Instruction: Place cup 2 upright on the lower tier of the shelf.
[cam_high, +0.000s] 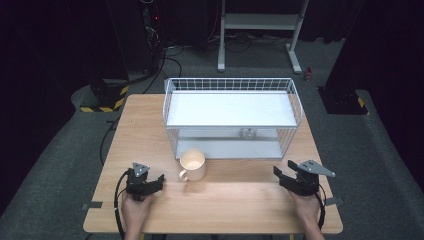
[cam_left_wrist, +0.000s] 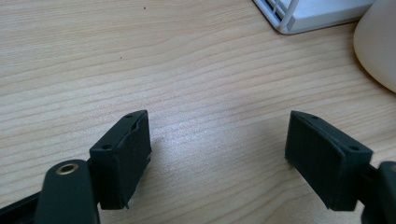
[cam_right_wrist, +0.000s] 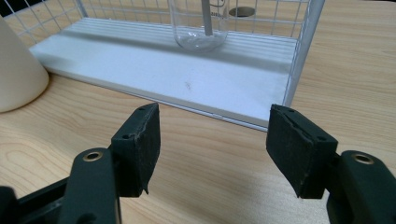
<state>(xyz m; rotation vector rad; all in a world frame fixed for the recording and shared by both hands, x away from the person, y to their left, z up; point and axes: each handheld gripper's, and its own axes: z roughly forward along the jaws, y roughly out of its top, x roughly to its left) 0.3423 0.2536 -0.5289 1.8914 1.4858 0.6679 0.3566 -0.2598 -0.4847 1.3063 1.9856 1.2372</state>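
While both grippers rest spread on the table (cam_high: 150, 130) in the high view, the cream mug (cam_high: 193, 165) stands between them, before the wire rack (cam_high: 232, 117), untouched. In the left gripper view, the left gripper (cam_left_wrist: 217, 156) gapes empty, mug just beside it, so closing in comes next. In the right gripper view, the right gripper (cam_right_wrist: 215, 144) is open too, facing a clear glass (cam_right_wrist: 198, 25) on the rack's lower shelf.

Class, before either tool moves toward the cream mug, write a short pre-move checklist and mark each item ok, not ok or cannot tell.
1. Left tool open, nothing between its jaws: ok.
2. Right tool open, nothing between its jaws: ok.
3. Mug upright on the table, handle toward the left tool: ok.
4. Bare table between left tool and mug: ok.
5. Mug stands clear of the wire rack: cannot tell.
6. Glass jar on the rack's lower shelf upright: ok.
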